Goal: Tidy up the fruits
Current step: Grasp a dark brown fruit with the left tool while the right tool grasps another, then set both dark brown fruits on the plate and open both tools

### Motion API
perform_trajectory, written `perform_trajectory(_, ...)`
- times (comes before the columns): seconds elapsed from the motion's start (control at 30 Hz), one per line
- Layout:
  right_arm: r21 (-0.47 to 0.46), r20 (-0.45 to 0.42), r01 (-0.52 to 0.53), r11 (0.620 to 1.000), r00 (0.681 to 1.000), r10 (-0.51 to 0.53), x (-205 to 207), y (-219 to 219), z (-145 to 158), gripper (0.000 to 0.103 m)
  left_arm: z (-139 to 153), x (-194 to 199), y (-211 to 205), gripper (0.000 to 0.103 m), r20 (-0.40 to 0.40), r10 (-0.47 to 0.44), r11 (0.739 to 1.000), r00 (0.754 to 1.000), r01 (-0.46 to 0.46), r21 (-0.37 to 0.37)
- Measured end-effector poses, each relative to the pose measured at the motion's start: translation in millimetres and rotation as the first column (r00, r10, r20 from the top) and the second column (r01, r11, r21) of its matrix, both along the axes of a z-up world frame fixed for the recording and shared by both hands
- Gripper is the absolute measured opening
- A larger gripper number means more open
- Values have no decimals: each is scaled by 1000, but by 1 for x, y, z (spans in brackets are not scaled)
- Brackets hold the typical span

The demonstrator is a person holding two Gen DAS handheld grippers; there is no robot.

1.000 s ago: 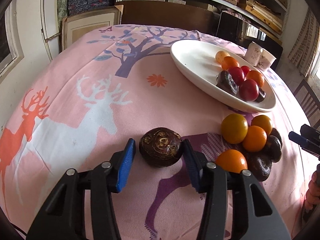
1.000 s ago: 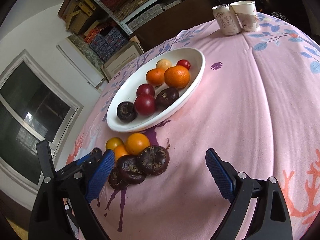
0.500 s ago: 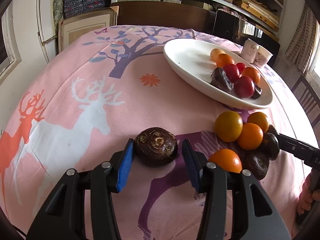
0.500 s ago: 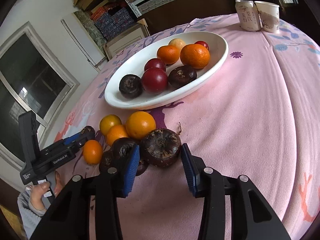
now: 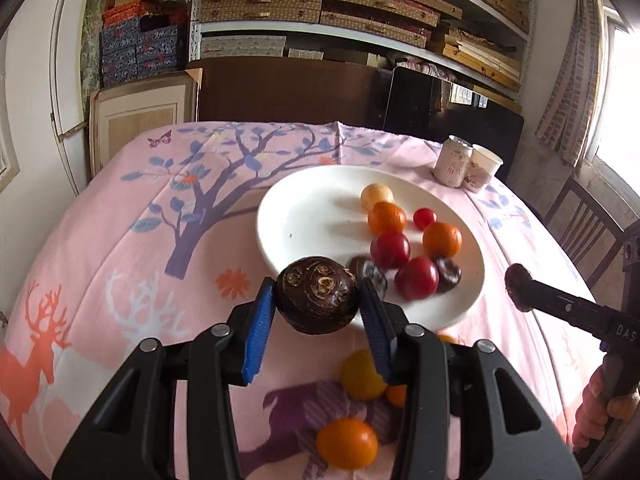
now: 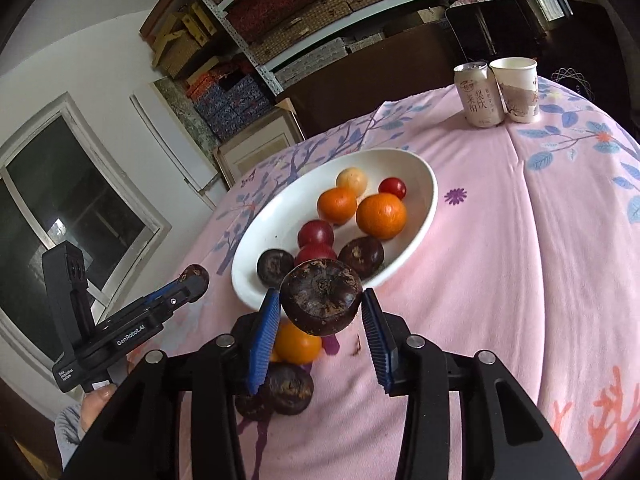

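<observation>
Angling both grippers down toward the white plate (image 5: 304, 216), you carry one dark fruit in each. Left gripper (image 5: 318, 322), jaws just narrowed, pinches a dark round fruit (image 5: 318, 294), raised off the pink tablecloth (image 5: 120, 248), patterned end facing the camera. Right gripper (image 6: 320, 322) clamps a dark flattened fruit (image 6: 322, 296), broad face tilted up, near the plate's rim.

Plate (image 6: 424, 184) sits mid-table on cloth (image 6: 520, 240); fruit bunched in its near-right half, far-left half bare. Can (image 6: 478, 94) & paper cup (image 6: 516, 90) touching, behind plate twd far edge, cup to right. Loose fruit pile (image 5: 352, 412) on cloth just in front of plate. Shelves (image 5: 360, 8) behind table; chair (image 5: 588, 232) to its right.
</observation>
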State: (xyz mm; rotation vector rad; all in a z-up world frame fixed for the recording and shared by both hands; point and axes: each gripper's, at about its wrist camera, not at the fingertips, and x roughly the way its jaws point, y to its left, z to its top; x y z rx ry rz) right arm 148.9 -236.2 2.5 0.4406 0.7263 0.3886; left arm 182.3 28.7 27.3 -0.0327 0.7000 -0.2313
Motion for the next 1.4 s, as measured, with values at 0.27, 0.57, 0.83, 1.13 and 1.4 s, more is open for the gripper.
perform_trajectory(0.27,-18,6,-17,1000,1000,17,46,35,-2,42,-18,60,-26,42,-29,-5,1000,1000,6,27)
perform_trajectory(0.57,-126,36,-56,990,997,61,67,68,-15,47,-32,89,-12,56,-59,23,1000,998,-24,-13)
perform_trajectory(0.83,-55,98,11,998,995,-5,50,41,-1,77,-26,73,-8,80,-34,27,1000,999,-26,13)
perform_trajectory(1.13,-26,45,55,998,998,-54,29,18,-18,77,-23,14,-19,93,76,27,988,997,-38,148)
perform_trajectory(1.4,-62,50,32,998,998,-29,-5,20,-21,79,-26,-27,-13,96,100,51,981,994,-69,179)
